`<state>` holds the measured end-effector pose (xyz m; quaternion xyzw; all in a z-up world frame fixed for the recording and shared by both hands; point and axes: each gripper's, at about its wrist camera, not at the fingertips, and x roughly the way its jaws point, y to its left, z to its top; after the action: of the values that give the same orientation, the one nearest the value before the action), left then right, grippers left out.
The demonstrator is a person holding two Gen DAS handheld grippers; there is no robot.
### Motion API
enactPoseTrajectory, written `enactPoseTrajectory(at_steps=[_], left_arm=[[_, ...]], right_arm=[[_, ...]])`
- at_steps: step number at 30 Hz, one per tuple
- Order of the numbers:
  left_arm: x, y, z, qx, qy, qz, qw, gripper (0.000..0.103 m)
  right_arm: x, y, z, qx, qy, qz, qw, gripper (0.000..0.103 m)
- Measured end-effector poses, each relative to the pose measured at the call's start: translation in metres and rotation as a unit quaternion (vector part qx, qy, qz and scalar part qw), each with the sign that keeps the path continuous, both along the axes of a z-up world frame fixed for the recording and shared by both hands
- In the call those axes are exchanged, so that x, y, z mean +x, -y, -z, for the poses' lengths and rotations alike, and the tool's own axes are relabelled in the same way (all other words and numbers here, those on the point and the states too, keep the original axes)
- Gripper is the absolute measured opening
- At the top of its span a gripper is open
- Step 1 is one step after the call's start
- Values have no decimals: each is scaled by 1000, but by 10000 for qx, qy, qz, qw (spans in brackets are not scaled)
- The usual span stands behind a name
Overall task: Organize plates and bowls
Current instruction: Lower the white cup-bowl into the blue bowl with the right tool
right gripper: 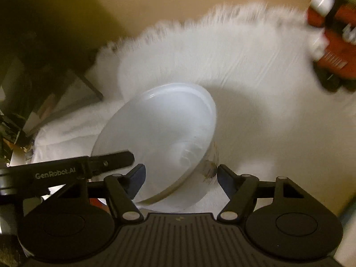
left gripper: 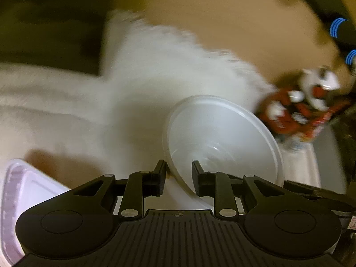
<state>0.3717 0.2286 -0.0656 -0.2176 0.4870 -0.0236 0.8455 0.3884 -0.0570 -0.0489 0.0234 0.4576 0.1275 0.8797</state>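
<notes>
A white bowl [left gripper: 222, 138] is tilted and held in the air above a white fringed cloth [left gripper: 155, 77]. My left gripper [left gripper: 179, 173] is shut on the bowl's rim, one finger inside and one outside. In the right wrist view the same bowl [right gripper: 160, 133] sits between the fingers of my right gripper [right gripper: 180, 178], whose jaws stand wide on either side of its base without clearly pinching it. The left gripper's finger [right gripper: 111, 159] reaches in from the left there. The background is motion-blurred.
A pale pink rectangular tray [left gripper: 20, 200] lies at the lower left. A red, white and black packet [left gripper: 298, 109] sits at the right, also in the right wrist view [right gripper: 333, 33]. Dark furniture [right gripper: 33, 66] stands at the left beyond the cloth [right gripper: 244, 89].
</notes>
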Motion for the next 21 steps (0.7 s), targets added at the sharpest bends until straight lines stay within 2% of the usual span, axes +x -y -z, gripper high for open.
enactPoseTrajectory(at_steps=[5,11,17,21], left_arm=[[-6,67,-42,32,397,545,9977,27],[-13,150,-64,-151,424,1438,9886,27],[-19,205,-46,-1,66,1951,9808,27],[-16,212,-14,121,-393,1777,9832,21]], right_arm=[[-43,40,-53,-307,603,32,9977,73],[-93,115,-93,-397,919,418,9941,73],[-122,171,-89,-282,772,713,9941,74],[-122,190,-65,-436,614,720,9946,74]])
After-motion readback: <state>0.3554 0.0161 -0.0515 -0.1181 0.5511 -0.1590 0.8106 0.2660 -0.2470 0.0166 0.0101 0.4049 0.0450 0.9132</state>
